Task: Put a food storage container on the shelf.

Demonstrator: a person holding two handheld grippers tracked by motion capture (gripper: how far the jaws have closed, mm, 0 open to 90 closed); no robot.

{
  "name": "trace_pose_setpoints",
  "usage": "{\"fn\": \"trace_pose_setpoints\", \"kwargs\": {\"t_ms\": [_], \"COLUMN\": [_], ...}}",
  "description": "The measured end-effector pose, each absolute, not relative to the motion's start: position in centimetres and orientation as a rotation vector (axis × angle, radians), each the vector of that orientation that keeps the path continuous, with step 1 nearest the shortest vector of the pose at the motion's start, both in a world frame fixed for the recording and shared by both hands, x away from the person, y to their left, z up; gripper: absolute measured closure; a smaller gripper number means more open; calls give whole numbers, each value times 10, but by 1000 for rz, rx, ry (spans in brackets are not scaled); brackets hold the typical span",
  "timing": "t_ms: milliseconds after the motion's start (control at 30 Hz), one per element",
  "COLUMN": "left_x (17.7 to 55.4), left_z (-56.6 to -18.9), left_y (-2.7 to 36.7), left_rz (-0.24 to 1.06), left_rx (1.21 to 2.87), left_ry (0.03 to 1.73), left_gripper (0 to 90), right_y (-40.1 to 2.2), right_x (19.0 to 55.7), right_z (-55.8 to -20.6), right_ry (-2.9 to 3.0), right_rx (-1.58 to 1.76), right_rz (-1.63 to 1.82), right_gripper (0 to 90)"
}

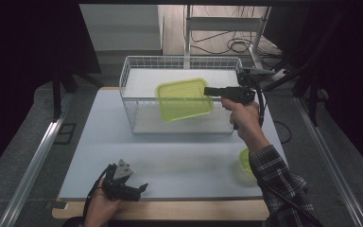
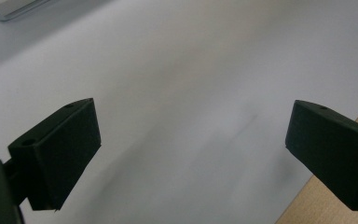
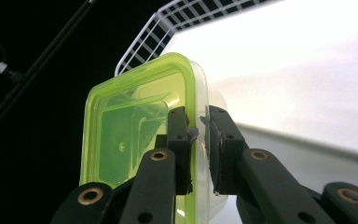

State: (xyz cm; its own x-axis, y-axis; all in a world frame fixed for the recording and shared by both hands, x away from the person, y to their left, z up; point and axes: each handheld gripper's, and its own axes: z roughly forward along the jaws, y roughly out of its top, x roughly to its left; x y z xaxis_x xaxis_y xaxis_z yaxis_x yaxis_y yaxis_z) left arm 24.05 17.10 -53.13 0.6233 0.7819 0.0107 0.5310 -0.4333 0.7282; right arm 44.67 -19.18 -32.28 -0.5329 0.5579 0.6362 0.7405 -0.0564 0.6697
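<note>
The right gripper (image 3: pixel 198 140) pinches only the rim of the translucent lime-green rectangular plastic container (image 3: pixel 135 135), held above the white wire basket (image 1: pixel 137 101); its weight may twist it free. The left gripper (image 2: pixel 191 154) gapes, holding nothing.

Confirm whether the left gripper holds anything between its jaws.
No: the left gripper has its jaws spread wide over the bare white table.
</note>
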Motion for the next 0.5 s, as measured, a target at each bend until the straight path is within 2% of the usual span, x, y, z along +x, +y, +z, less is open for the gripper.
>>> {"fn": "trace_pose_setpoints", "kwargs": {"t_ms": [500], "left_x": [240], "left_z": [-532], "left_y": [169], "left_rz": [463], "left_rx": [2143], "left_ry": [1011], "left_gripper": [27], "right_y": [-186], "right_x": [480], "right_z": [-312], "right_ry": [-2001], "right_rx": [-1580], "right_rz": [-1682], "right_gripper": [797]}}
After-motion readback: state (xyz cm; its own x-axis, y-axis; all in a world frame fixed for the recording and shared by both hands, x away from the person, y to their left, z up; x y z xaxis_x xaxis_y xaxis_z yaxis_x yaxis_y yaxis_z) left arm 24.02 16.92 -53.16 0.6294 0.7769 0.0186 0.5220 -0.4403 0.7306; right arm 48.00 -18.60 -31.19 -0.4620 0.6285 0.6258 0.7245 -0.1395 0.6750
